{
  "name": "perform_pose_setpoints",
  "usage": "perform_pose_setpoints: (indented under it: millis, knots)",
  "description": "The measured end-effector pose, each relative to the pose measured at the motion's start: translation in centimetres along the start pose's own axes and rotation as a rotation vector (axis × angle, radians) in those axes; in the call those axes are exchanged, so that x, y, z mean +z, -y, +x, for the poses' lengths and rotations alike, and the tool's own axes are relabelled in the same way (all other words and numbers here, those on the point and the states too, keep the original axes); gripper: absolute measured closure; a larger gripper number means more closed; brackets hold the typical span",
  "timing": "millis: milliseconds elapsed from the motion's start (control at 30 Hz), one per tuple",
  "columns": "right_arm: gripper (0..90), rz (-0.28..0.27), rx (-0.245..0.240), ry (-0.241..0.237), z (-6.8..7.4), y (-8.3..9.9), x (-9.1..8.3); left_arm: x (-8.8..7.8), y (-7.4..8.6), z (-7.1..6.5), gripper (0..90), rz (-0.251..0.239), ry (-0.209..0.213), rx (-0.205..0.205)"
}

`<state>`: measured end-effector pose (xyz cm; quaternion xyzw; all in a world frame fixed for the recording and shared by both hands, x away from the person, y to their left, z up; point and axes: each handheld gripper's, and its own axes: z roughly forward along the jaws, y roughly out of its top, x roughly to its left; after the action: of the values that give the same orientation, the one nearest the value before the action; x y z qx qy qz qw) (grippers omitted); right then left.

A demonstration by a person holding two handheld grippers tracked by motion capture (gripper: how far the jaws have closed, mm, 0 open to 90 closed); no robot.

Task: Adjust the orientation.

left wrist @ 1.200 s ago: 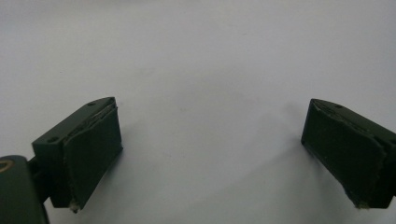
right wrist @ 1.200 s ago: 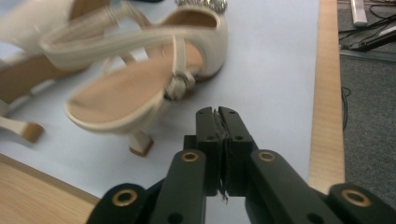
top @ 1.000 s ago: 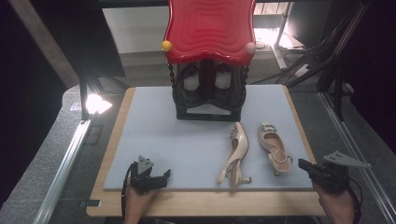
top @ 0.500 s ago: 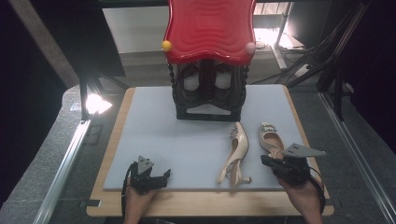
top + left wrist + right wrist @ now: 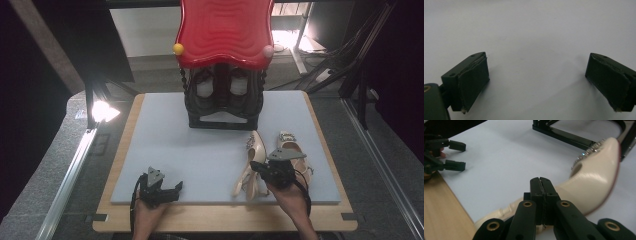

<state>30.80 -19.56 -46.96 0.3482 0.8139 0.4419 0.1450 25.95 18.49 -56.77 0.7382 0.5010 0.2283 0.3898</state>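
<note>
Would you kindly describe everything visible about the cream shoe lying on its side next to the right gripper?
The cream shoe is a glossy, pointed-toe slingback heel that looks like patent leather, with a sparkly jewelled trim near the toe and a dark red sole edge. It lies tipped on its side on the pale blue-grey mat, toe pointing toward the black rack, heel toward the table's near edge. The right gripper, jaws shut, sits just in front of its middle; contact cannot be told.

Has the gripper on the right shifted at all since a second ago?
Yes. The right gripper has slid leftward from the mat's right edge, across the upright shoe, to the tipped cream shoe.
</note>
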Motion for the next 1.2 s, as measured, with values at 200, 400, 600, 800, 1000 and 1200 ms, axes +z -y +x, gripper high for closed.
perform_pose_setpoints:
  millis: [200,400,600,800,1000,1200]
  knots:
    - [89.5,0.037,-0.028,0.024,0.3,-0.6,2.5,0.0,0.0,0.0,4.6,0.0,0.0,0.0]
    - [89.5,0.055,-0.043,0.067,0.1,-0.6,2.6,0.0,0.0,0.0,4.7,0.0,0.0,0.0]
    - [89.3,0.049,-0.025,0.119,-0.9,-0.5,1.5,0.0,0.0,0.0,4.7,-0.001,-0.001,-0.002]
    - [87.1,0.05,0.001,0.163,-2.3,-0.4,-0.3,0.0,0.0,0.0,4.7,-0.001,-0.001,-0.001]
    - [84.8,0.028,0.043,0.181,-3.7,0.1,-2.5,0.0,0.0,0.0,4.7,0.001,-0.004,-0.002]
    - [79.8,0.021,0.076,0.177,-4.5,0.4,-3.9,0.0,0.0,-0.1,4.6,0.002,-0.005,-0.002]
